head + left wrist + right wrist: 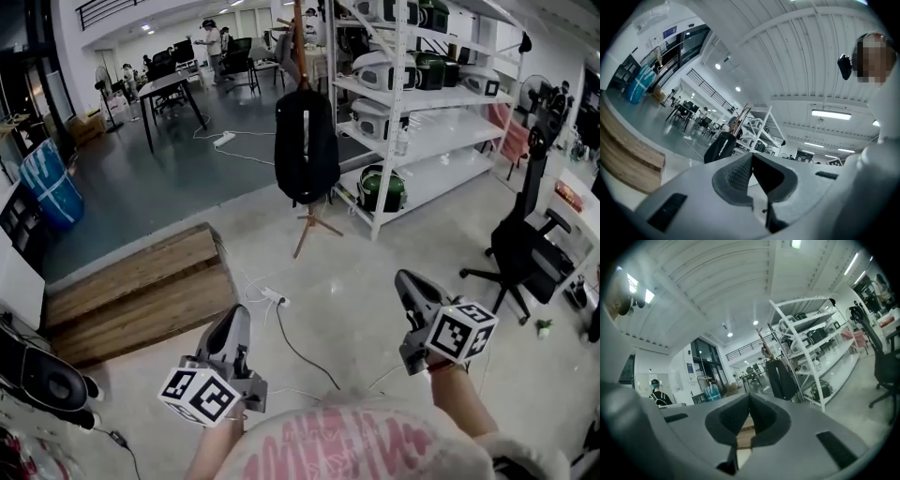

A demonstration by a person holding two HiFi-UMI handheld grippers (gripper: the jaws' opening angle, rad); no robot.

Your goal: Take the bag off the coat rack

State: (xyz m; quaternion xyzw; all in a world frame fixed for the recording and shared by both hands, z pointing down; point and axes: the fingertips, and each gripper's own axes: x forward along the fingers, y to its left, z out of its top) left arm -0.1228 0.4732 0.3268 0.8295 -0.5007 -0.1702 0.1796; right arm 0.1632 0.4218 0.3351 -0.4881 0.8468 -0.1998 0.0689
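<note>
A black bag (306,145) hangs on a wooden coat rack (302,42) that stands on the floor straight ahead, next to a white shelf unit. The same bag (720,146) shows far off in the left gripper view, and the bag (781,379) appears again in the right gripper view. My left gripper (240,315) is low at the bottom left, shut and empty. At the bottom right my right gripper (404,280) is shut too, with nothing in it. Both are well short of the bag.
A white shelf unit (427,141) with appliances stands right of the rack. A black office chair (525,248) is at the right. A wooden platform (141,291) lies at the left, and a power strip (275,297) with cables on the floor ahead. Desks and people are far behind.
</note>
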